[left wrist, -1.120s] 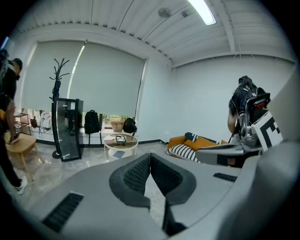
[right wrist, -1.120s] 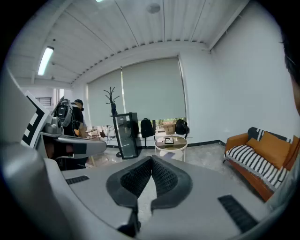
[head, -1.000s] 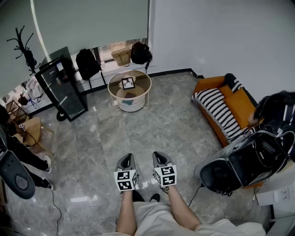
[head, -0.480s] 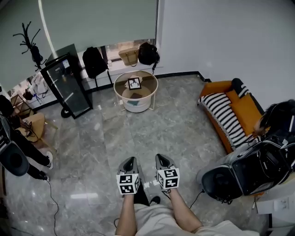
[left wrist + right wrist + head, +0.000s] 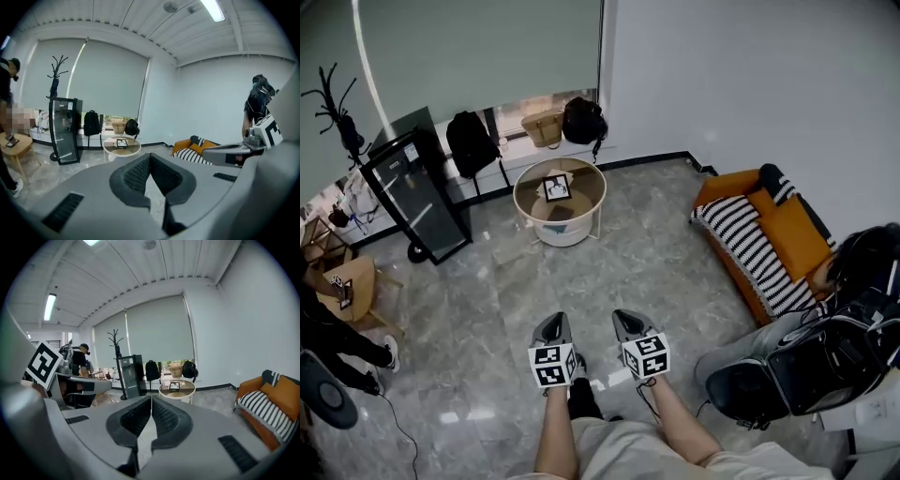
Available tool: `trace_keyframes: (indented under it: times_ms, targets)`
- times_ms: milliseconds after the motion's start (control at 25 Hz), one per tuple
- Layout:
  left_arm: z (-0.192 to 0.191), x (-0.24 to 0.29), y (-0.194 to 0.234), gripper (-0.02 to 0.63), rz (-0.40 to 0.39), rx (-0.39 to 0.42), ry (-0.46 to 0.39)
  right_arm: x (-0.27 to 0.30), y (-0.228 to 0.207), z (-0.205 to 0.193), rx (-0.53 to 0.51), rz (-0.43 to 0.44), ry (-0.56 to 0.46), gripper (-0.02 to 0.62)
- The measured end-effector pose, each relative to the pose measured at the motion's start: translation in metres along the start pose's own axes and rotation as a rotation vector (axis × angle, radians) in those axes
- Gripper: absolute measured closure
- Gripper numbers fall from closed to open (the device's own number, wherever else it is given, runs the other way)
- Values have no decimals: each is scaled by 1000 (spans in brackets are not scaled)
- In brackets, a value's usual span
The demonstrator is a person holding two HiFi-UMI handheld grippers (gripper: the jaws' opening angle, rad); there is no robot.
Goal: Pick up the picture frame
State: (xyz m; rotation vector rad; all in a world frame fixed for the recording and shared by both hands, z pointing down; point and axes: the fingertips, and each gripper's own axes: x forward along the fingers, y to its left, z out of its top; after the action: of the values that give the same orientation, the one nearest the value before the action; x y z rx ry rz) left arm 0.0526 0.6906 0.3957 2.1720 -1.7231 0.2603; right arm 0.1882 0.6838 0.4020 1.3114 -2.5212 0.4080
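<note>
The picture frame point(image 5: 556, 188) is small and black-edged and stands on a round glass-topped table point(image 5: 530, 180) far across the floor. It also shows in the left gripper view, picture frame point(image 5: 122, 143), and in the right gripper view, picture frame point(image 5: 174, 386). My left gripper point(image 5: 553, 320) and right gripper point(image 5: 622, 316) are held side by side over the grey floor, pointing toward the table and far short of it. Both have their jaws shut with nothing between them: left gripper point(image 5: 150, 156), right gripper point(image 5: 151, 399).
A black glass-fronted cabinet point(image 5: 411, 192) stands left of the table, with bags point(image 5: 473, 142) on the window ledge behind. An orange sofa with a striped cushion point(image 5: 748, 239) lines the right wall. Black equipment point(image 5: 806, 361) sits at the near right. A person point(image 5: 333, 333) and a wooden stool point(image 5: 342, 286) are at the left.
Both grippers have moved forward together over the floor toward the round table, and the view has swung slightly. Their jaws have stayed shut.
</note>
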Motion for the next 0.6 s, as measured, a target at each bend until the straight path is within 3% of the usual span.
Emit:
trace_keyframes:
  times_ms: [200,600]
  targets:
    - [19,67,27,584,-28,-89,-2,55,-26,22,32,-21,6,560]
    - [80,178,106,584,-96,-53,23,197,-47,71,66,-45,30,560]
